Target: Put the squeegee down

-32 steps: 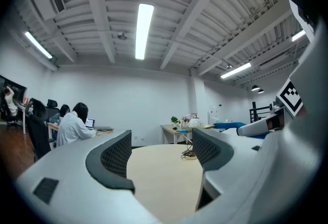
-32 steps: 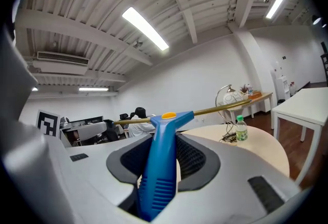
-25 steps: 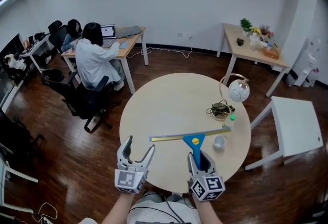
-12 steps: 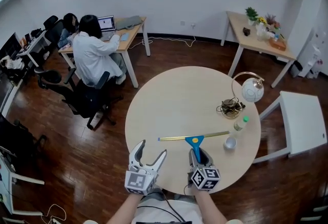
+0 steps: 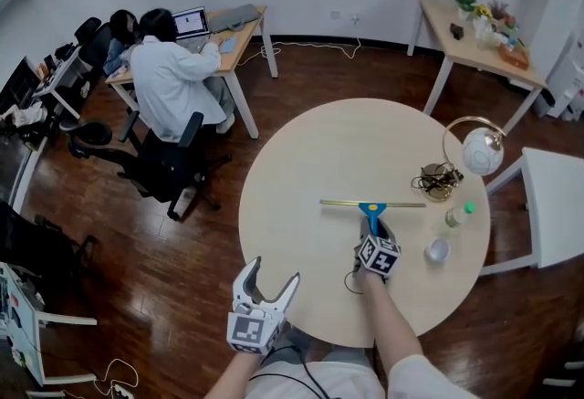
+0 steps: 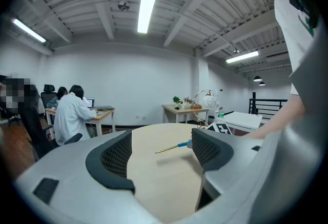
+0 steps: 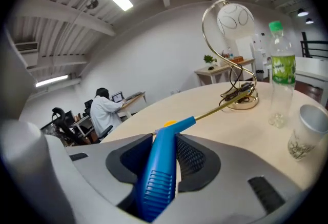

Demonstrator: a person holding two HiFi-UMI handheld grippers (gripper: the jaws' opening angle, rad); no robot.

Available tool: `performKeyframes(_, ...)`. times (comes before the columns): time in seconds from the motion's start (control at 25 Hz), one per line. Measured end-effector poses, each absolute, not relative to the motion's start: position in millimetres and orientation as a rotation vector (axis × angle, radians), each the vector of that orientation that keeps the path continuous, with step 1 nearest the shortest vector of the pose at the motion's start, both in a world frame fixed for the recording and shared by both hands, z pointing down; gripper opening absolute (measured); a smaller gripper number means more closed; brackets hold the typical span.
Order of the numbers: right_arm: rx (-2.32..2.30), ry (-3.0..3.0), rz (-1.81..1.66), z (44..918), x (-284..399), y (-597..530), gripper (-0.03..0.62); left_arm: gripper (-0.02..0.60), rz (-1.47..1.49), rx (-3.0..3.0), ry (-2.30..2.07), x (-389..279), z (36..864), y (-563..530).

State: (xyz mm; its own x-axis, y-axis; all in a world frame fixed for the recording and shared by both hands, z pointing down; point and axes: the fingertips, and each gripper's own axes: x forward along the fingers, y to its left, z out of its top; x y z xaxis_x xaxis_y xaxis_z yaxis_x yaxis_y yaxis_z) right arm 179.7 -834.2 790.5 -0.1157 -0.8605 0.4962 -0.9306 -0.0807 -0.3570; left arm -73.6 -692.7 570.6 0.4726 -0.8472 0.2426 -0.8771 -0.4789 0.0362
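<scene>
The squeegee (image 5: 371,204) has a blue handle (image 7: 161,166) and a long yellow-edged blade. It is low over the round beige table (image 5: 310,169), blade crosswise near the middle. My right gripper (image 5: 373,230) is shut on the blue handle, which runs between its jaws in the right gripper view. Whether the blade touches the tabletop I cannot tell. My left gripper (image 5: 270,284) stands open and holds nothing, off the table's near edge. In the left gripper view its jaws frame the tabletop with the squeegee (image 6: 177,146) ahead.
On the table's right stand a gold arc lamp with a white globe (image 5: 481,149), a tangle of cable (image 5: 440,179), a green-capped bottle (image 5: 459,213) and a clear cup (image 5: 437,251). A person in white (image 5: 173,82) sits at a desk at far left. White table (image 5: 557,205) at right.
My right gripper has carried the squeegee forward and down toward the table's middle. The left gripper has dropped lower, near the table's edge. The head view has shifted.
</scene>
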Motion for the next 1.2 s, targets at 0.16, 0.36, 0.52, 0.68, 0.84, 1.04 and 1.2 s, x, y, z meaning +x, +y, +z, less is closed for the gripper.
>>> performKeyframes(0.16, 2.01, -1.907, 1.001, 836.2, 198.0, -844.5, 0.165, 0.36, 0.335, 2.527, -1.514, -83.3, 586.7, -691.1)
performKeyframes(0.36, 1.877, -1.727, 1.001, 890.5, 201.8, -818.9, 0.174, 0.36, 0.323, 2.509, -1.504, -81.3, 589.9, -694.3)
performKeyframes(0.52, 1.805, -1.748, 0.993, 882.4, 193.5, -801.2, 0.304, 0.36, 0.348, 2.579, -1.459, -71.6, 594.8, -696.5)
performKeyframes(0.68, 1.862, -2.055, 0.815, 786.9, 177.3, -793.9, 0.428, 0.36, 0.321, 2.642, -1.418, -55.5, 590.8, -704.4)
performKeyframes(0.84, 1.878, -2.331, 0.52, 672.1, 171.3, -763.9, 0.427, 0.36, 0.262, 2.678, -1.408, -44.7, 579.8, -709.4)
performKeyframes(1.04, 1.941, -2.395, 0.139, 569.7, 182.5, -715.4, 0.417, 0.36, 0.175, 2.673, -1.433, -39.7, 555.0, -715.7)
performKeyframes(1.2, 2.021, -2.301, 0.034, 541.5, 194.3, -681.0, 0.41, 0.36, 0.175, 2.715, -1.436, -35.2, 550.9, -715.2)
